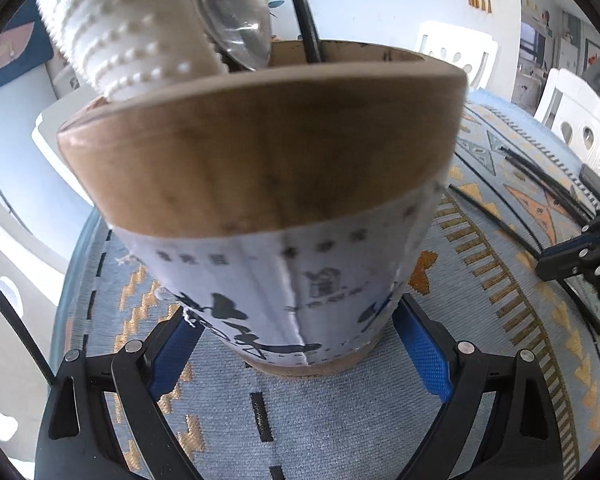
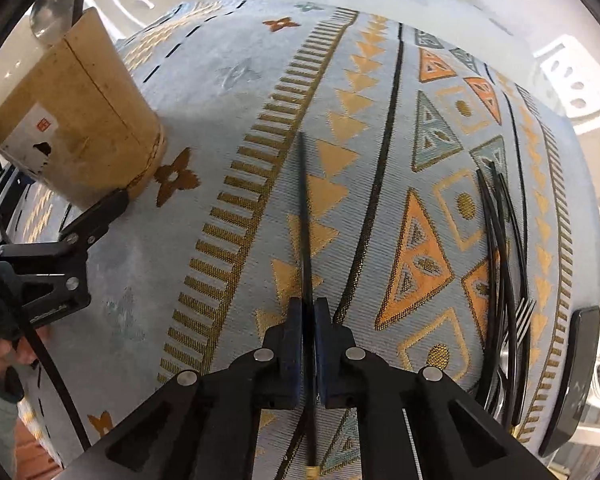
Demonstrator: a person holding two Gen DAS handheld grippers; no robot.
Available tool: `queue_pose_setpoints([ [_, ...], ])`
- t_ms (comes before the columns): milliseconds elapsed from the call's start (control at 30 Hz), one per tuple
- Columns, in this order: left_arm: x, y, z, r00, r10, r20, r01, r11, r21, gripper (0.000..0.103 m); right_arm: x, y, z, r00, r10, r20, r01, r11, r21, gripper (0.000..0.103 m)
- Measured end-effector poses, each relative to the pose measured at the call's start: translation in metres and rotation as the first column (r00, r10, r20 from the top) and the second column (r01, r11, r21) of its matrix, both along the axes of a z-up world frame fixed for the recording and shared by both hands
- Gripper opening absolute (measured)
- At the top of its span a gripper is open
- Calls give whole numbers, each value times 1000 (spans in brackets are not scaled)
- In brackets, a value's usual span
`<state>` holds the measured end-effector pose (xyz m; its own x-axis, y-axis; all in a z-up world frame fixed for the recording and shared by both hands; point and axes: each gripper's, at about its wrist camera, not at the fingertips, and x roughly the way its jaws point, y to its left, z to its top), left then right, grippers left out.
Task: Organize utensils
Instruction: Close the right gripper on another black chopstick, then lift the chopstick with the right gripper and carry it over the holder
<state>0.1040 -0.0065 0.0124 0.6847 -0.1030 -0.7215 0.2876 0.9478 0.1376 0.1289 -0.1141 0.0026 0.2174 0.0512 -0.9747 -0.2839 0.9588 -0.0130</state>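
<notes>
The right gripper (image 2: 308,312) is clenched on a single black chopstick (image 2: 304,216), its far end resting on the patterned tablecloth (image 2: 228,80). The left gripper (image 1: 296,344) grasps the wooden utensil holder (image 1: 260,168) at its base; a ladle (image 1: 236,32) already stands inside. Remaining chopsticks (image 2: 500,248) lie well apart. Risk: the thin stick could pivot in the pads or strike the rim. The holder's paper label (image 1: 260,280) bears print too blurred to read.

Holder (image 1: 260,152): matt brown cardboard w/ white paper label. Spoon (image 1: 236,28) glossy metal. Tablecloth (image 2: 228,152): woven cloth, rough. Chopstick (image 2: 305,216) smooth glossy black. Pads (image 1: 420,344) textured blue.
</notes>
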Motion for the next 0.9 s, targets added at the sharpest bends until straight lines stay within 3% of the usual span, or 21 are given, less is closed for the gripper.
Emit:
queue_pose_setpoints([
  [133,-6,-16,-1,1000,6,21,-7,999,34,94,6,-11,2,999,-26,-44,30,994,105,5],
  [233,-9,-24,-2,1000,7,22,-8,999,33,95,5,-30,11,999,-22,-45,33,968,248,5],
  [533,-14,-29,2,999,9,33,-11,999,52,95,-4,-46,27,1000,14,13,-18,928,372,5],
  [800,-6,-16,-10,1000,8,16,-8,999,32,95,-1,-52,47,996,-14,88,-25,903,428,5],
  [900,0,-7,-12,1000,1,-9,-1,1000,-8,94,-3,-45,66,988,-39,146,-29,898,438,5],
])
